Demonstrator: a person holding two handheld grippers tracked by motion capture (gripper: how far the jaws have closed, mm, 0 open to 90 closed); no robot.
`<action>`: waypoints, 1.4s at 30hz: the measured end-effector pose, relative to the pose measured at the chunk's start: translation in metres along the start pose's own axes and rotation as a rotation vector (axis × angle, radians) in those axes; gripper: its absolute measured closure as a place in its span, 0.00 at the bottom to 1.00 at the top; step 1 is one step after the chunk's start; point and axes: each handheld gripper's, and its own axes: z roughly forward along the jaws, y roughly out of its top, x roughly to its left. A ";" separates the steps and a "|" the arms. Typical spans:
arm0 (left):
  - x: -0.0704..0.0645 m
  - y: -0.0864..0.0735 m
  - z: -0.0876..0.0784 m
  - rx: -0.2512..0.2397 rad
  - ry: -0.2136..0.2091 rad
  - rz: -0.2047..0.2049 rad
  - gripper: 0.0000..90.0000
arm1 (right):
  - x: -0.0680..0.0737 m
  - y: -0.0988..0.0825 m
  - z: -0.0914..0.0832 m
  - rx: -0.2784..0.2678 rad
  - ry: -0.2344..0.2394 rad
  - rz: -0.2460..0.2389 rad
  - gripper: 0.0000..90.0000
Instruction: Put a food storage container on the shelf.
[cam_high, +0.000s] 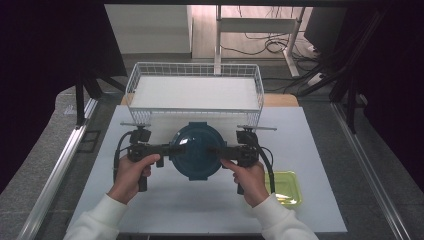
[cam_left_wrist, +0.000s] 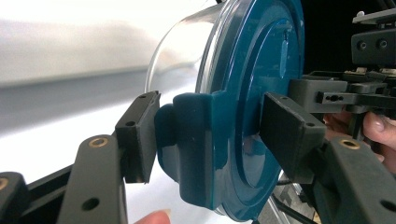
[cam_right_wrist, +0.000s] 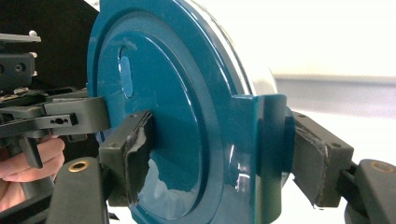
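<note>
Left claw (cam_high: 176, 149), right claw (cam_high: 216, 150) each clamp one lidded container (cam_high: 196, 142); one wire basket (cam_high: 195, 70).

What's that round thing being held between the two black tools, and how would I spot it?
Start at the white table and look just in front of the wire basket at its far edge. There the left gripper and right gripper clamp a round container from either side. Its dark teal lid with latch tabs over a clear bowl distinguishes it from the small yellow-green tray nearby.
</note>
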 end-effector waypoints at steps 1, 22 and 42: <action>-0.002 0.003 -0.002 -0.003 0.001 0.004 0.44 | 0.002 0.003 -0.001 -0.002 0.001 -0.002 0.31; -0.030 0.079 -0.029 -0.066 -0.005 0.077 0.45 | 0.036 0.073 -0.024 -0.069 0.019 -0.055 0.31; -0.030 0.134 -0.029 -0.081 -0.014 0.101 0.46 | 0.039 0.124 -0.025 -0.074 0.028 -0.044 0.32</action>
